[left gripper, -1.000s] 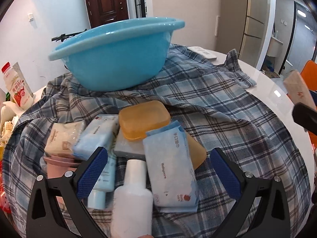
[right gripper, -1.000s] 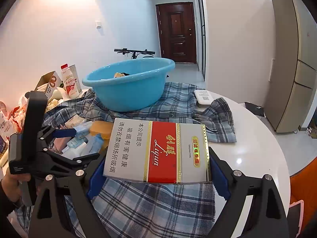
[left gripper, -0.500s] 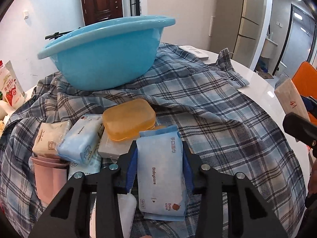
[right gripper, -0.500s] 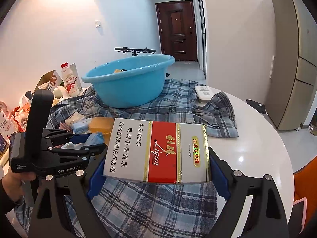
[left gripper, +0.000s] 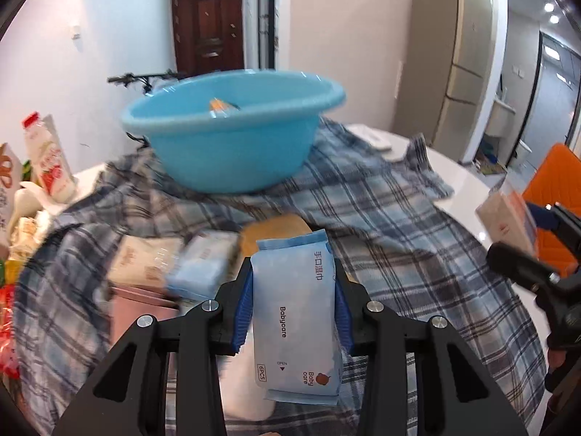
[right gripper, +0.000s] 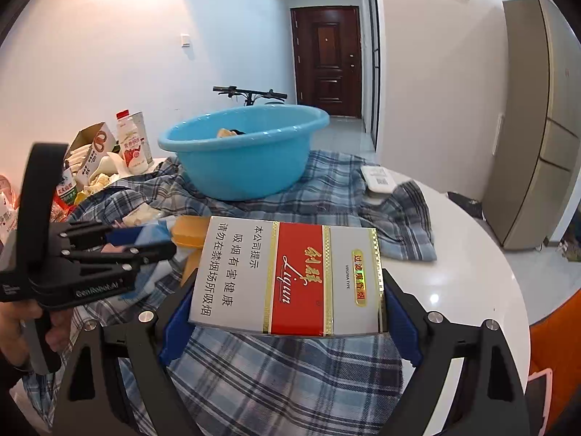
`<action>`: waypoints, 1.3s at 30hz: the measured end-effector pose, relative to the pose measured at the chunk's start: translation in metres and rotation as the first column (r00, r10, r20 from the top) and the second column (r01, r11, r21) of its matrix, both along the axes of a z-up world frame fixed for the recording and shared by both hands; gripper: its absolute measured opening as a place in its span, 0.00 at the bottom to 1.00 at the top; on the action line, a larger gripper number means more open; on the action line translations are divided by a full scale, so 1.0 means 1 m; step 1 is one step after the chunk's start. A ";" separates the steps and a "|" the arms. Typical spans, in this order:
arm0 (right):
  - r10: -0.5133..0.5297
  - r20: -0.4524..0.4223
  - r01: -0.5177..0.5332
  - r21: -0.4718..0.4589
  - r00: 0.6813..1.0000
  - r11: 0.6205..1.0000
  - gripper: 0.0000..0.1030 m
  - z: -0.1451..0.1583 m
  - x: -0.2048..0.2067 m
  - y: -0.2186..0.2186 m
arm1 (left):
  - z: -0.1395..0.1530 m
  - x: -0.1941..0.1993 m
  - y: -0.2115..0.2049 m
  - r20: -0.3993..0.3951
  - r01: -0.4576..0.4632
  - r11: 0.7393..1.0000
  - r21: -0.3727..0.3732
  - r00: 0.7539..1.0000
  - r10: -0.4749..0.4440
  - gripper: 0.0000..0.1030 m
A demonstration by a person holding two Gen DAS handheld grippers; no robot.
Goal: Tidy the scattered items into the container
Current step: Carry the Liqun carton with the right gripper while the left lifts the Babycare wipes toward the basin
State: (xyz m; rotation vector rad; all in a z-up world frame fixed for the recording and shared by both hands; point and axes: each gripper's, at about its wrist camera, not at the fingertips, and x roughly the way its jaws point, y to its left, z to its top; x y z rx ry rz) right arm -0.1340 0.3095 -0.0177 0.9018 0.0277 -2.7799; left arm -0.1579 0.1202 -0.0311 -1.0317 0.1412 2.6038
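We have the left gripper [left gripper: 293, 307] clamped tight on the Babycare wet-wipe pack [left gripper: 296, 312], pads pinching its long sides so the soft pouch hangs flat and cannot slip out; it sits clear of the pile, above the plaid shirt [left gripper: 392, 225] spread over the white tabletop [right gripper: 468, 254]. Over on the right, our right gripper [right gripper: 287, 312] stands wide, pressed on the short ends of the cigarette carton [right gripper: 287, 276], because that box is broad and rigid and needs the full span. Both items point toward the blue basin [left gripper: 232, 145], which sits on the shirt beyond them and already has something small inside. The orange soap bar [right gripper: 189, 232], tissue packs [left gripper: 145, 261] and pink cup [left gripper: 134, 309] lie heaped beside the left gripper, so we judge plenty remains to tidy.
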 end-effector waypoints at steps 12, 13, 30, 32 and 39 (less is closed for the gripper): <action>0.069 -0.051 -0.067 0.041 0.996 0.997 0.88 0.026 -0.006 -0.057 | 0.046 0.013 -0.054 -0.130 -0.122 0.992 0.031 0.984 0.125 0.37; 0.075 -0.059 -0.073 0.044 0.995 0.996 0.88 0.029 -0.007 -0.063 | 0.050 0.013 -0.058 -0.142 -0.132 0.991 0.033 0.981 0.136 0.37; 0.105 -0.175 -0.101 0.031 0.979 0.994 0.88 0.102 -0.062 -0.104 | 0.111 -0.018 -0.079 -0.289 -0.200 0.979 0.034 0.936 0.201 0.37; 0.103 -0.193 -0.099 0.028 0.976 0.995 0.88 0.111 -0.072 -0.106 | 0.116 -0.025 -0.078 -0.296 -0.200 0.979 0.040 0.933 0.202 0.37; 0.106 -0.220 -0.106 0.014 0.970 0.994 0.88 0.125 -0.107 -0.115 | 0.135 -0.057 -0.079 -0.324 -0.222 0.973 0.061 0.918 0.230 0.37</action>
